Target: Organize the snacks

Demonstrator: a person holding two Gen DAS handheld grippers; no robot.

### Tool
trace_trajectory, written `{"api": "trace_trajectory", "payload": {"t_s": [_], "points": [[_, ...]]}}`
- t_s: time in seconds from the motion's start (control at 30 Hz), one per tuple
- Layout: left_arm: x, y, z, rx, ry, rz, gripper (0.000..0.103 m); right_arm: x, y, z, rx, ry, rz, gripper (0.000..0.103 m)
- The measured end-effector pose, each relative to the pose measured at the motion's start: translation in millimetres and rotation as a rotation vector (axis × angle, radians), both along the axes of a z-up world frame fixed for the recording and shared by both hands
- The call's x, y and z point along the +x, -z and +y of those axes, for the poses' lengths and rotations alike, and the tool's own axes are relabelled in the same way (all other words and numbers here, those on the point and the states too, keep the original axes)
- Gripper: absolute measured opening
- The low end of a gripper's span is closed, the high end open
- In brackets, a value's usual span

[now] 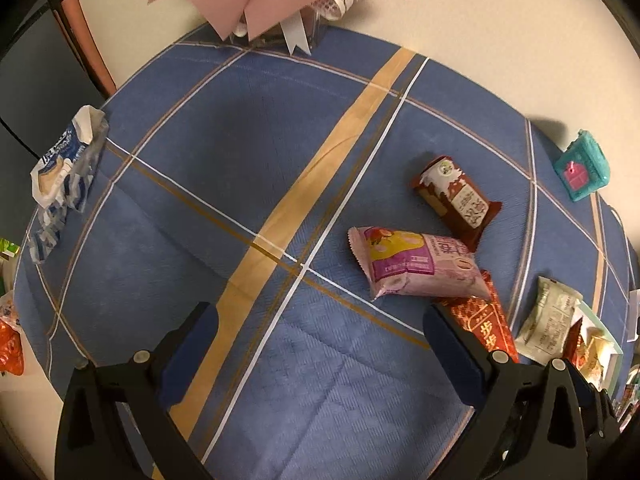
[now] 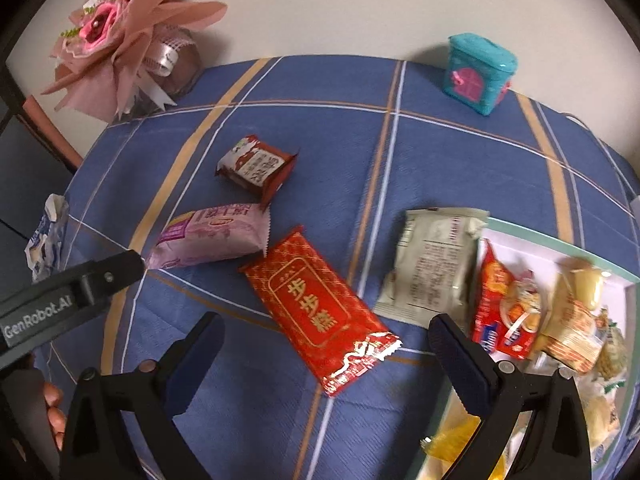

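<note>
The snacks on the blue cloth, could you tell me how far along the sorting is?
Partly done: several packets already lie in the white tray. Nothing is in hand; the left gripper and right gripper are both open and empty. Left on the cloth: the red packet, pink packet, brown packet, and the grey-green packet leaning on the tray's edge.

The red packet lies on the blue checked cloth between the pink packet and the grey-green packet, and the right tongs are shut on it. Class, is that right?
Not quite. The right tongs are open, holding nothing; the right wrist view shows it. The red packet does lie on the cloth between the pink packet and grey-green packet.
</note>
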State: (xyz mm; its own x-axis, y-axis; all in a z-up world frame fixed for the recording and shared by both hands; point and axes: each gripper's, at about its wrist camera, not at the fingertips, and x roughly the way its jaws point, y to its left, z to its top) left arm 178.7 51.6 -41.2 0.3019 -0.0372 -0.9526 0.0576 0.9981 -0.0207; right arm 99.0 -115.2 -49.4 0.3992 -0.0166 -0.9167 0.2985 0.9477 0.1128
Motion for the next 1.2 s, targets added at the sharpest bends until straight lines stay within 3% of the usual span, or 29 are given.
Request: {"api": "trace_trajectory", "payload": {"t_s": [0.87, 1.2], "points": [[20.2, 21.3, -7.4, 0.058, -0.007, 0.004, 0.102, 33.3, 44.1, 0.9, 0.053, -0.048, 0.023, 0.094], [18.5, 17.7, -7.3, 0.054, -0.01, -0.008, 0.102, 32.1, 46.6, 2.5, 0.037, -0.048, 0.03, 0.076]]}}
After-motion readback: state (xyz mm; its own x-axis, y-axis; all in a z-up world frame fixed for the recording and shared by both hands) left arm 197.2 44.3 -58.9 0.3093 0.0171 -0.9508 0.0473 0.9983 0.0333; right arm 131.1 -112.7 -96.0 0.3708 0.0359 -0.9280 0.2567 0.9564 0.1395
